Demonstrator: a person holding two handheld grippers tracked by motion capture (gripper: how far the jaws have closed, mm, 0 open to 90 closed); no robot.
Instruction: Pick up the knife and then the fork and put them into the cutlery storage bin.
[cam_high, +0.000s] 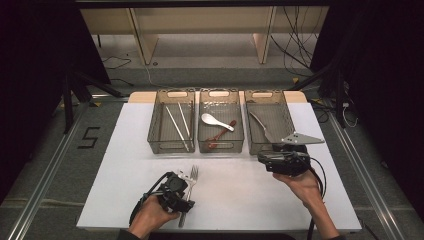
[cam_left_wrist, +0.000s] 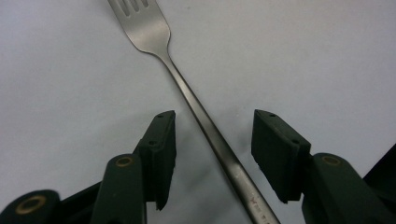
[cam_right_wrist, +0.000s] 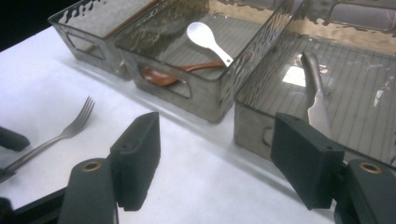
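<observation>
A steel fork (cam_high: 191, 186) lies on the white table cover, tines pointing away from me. My left gripper (cam_high: 186, 194) is low over its handle. In the left gripper view the handle of the fork (cam_left_wrist: 205, 128) runs slantwise between the two pads, with a gap on each side, so the left gripper (cam_left_wrist: 213, 115) is open around it. My right gripper (cam_high: 272, 156) hovers in front of the right-hand bin (cam_high: 255, 147). Its jaws stand wide apart in the right gripper view, and the right gripper (cam_right_wrist: 215, 122) has nothing between them. The fork (cam_right_wrist: 70, 130) also lies at the left there.
Three clear bins stand in a row at the back of the cover. The left bin (cam_high: 152, 135) holds chopsticks (cam_high: 177, 125). The middle bin (cam_right_wrist: 205, 100) holds a white spoon (cam_right_wrist: 205, 39) and a reddish spoon (cam_right_wrist: 161, 77). A metal utensil (cam_right_wrist: 315, 88) lies in the right bin.
</observation>
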